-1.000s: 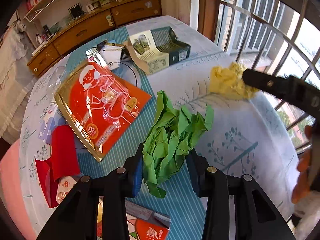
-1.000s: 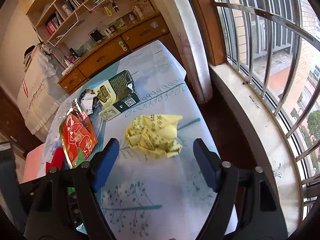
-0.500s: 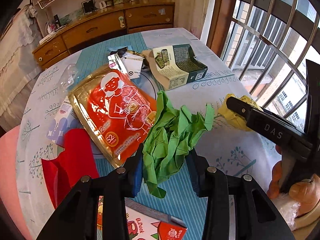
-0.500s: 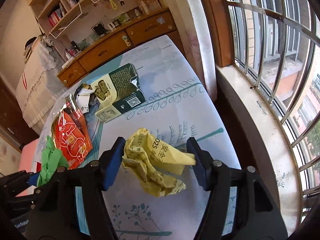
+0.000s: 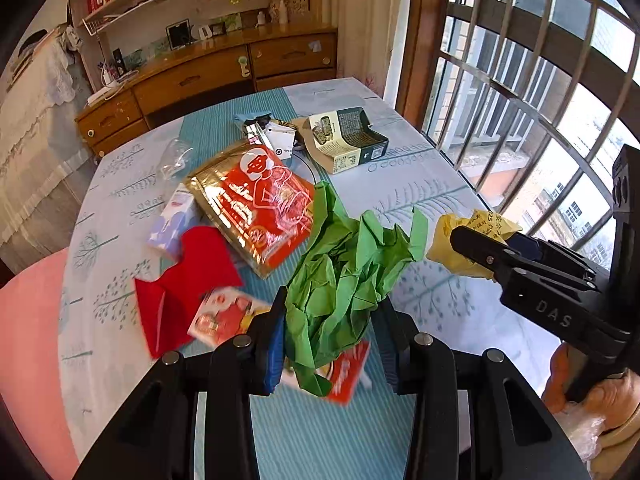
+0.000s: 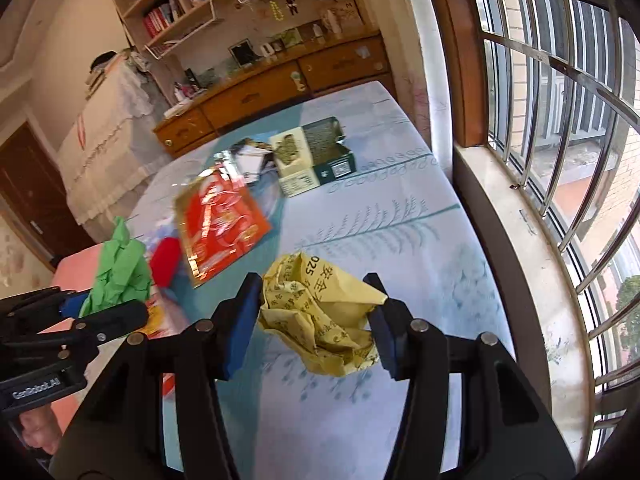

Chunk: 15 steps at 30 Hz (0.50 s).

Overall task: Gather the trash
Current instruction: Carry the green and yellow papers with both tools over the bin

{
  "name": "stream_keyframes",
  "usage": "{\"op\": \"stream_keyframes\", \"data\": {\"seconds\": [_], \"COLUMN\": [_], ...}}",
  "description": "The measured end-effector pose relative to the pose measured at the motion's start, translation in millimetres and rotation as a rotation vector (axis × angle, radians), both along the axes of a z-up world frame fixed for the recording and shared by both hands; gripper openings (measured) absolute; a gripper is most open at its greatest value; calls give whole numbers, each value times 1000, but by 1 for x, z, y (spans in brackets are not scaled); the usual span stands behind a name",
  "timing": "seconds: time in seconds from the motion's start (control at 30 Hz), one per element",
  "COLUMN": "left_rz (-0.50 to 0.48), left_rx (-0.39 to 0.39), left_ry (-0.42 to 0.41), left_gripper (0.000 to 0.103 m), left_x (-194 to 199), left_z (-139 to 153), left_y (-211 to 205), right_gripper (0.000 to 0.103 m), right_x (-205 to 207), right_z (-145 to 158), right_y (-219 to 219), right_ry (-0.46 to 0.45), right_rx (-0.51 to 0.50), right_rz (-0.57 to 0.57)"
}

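A crumpled green paper [image 5: 352, 264] hangs above the table, with my left gripper [image 5: 332, 312] shut on its lower part. The jaws of my right gripper [image 6: 314, 292] are closing, and a crumpled yellow paper [image 6: 316, 312] with printed characters sits pressed between the blue pads, lifted off the cloth. In the left wrist view the right gripper [image 5: 480, 240] comes in from the right with the yellow paper [image 5: 448, 236] at its tip. The right wrist view shows the left gripper [image 6: 100, 312] at the left edge, holding the green paper [image 6: 120, 268].
On the patterned tablecloth [image 5: 420, 184] lie an orange-red foil packet [image 5: 256, 204], an opened green and cream box [image 5: 344, 144], a red paper [image 5: 188, 280] and small wrappers [image 5: 272, 136]. A barred window [image 6: 560, 120] runs along the right; a wooden cabinet [image 5: 224, 68] stands behind.
The right jaws have closed from wide open onto the yellow paper and lifted it. Both grippers have drawn back and up from the table, each carrying its paper.
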State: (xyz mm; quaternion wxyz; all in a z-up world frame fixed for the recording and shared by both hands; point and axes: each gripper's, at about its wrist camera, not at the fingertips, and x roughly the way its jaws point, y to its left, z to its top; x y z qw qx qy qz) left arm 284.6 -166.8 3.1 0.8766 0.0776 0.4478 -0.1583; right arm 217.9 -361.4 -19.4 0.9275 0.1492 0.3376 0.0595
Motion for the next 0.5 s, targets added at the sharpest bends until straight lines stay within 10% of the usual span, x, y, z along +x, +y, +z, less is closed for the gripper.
{"op": "stream_keyframes", "data": {"seconds": [0.5], "left_rz": [0], "left_rx": [11], "left_ry": [-43], "left_gripper": [38], "left_x": [-175], "left_z": [35], "left_y": [87], "right_gripper": [49], "right_x": [-179], "right_z": [47], "right_y": [73], "right_ry": [-47], "right_rx": [103], "right_rz": [173]}}
